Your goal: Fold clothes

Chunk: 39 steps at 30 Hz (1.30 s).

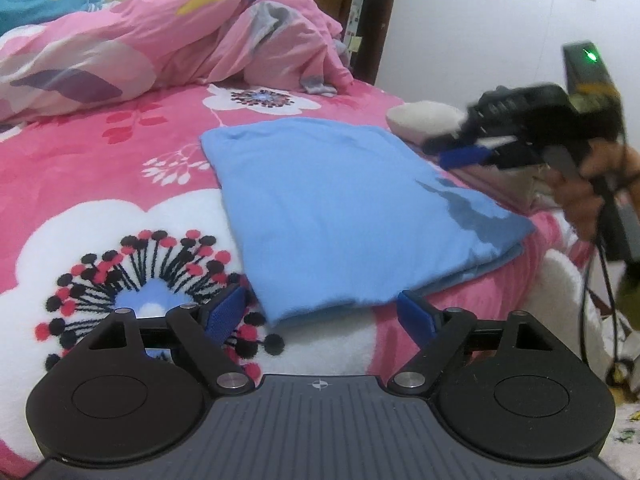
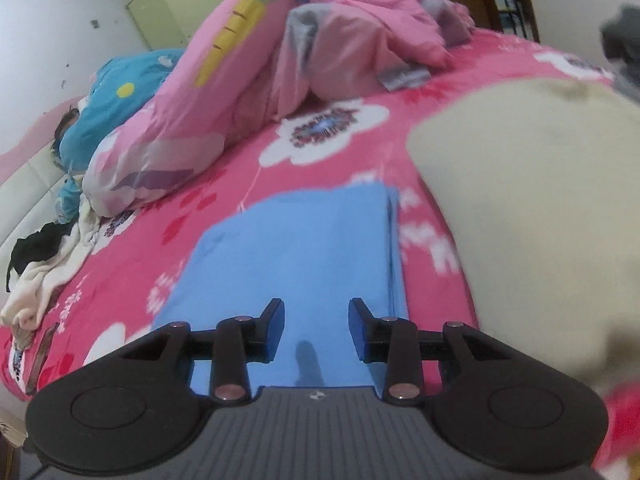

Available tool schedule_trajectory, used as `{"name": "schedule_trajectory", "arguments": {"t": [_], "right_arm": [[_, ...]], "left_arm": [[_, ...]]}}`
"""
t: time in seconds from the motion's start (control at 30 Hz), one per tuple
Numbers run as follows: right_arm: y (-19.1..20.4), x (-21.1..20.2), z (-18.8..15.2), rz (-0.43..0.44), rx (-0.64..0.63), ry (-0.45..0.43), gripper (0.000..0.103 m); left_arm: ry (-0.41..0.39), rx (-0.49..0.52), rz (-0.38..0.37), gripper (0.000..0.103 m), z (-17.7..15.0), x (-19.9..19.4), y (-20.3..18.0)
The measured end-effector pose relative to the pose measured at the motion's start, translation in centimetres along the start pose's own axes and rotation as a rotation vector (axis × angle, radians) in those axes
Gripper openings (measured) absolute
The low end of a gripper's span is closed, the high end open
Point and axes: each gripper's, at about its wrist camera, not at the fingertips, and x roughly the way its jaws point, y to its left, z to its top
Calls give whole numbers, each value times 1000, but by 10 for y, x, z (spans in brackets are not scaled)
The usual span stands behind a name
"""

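Note:
A light blue garment [image 1: 340, 208] lies folded into a flat rectangle on the pink flowered bedspread [image 1: 100, 168]. My left gripper [image 1: 320, 314] stands open and wide at its near edge, with that edge just reaching the gap and neither pad touching it. My right gripper [image 2: 318, 330] is open, hovering low over the blue garment [image 2: 296, 256] with nothing gripped. From the left wrist view the right gripper [image 1: 464, 156] appears blurred at the garment's far right corner, held by a hand [image 1: 588, 196]. A cream folded garment [image 2: 520, 208] lies to the right.
A crumpled pink quilt [image 1: 180, 32] fills the back of the bed, with a teal pillow [image 2: 116, 100] behind it. White and black clothes [image 2: 48, 268] lie heaped at the bed's left edge. The bed's right edge [image 1: 560, 280] drops off near cables.

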Motion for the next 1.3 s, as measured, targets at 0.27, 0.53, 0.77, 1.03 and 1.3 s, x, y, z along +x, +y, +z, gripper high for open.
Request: {"name": "schedule_trajectory", "arguments": {"t": [0.27, 0.53, 0.77, 1.03, 1.3], "right_arm": [[-20, -21, -33, -7, 73, 0, 45], [-18, -44, -32, 8, 88, -51, 61], [-21, -45, -38, 25, 152, -40, 69], [-17, -51, -42, -54, 150, -44, 84], [10, -64, -43, -50, 58, -104, 103]], "left_arm": [[11, 0, 31, 84, 2, 0, -4], [17, -55, 61, 84, 5, -7, -2], [5, -128, 74, 87, 8, -14, 4], [2, -133, 82, 87, 7, -18, 3], [-3, -135, 80, 89, 6, -20, 2]]}}
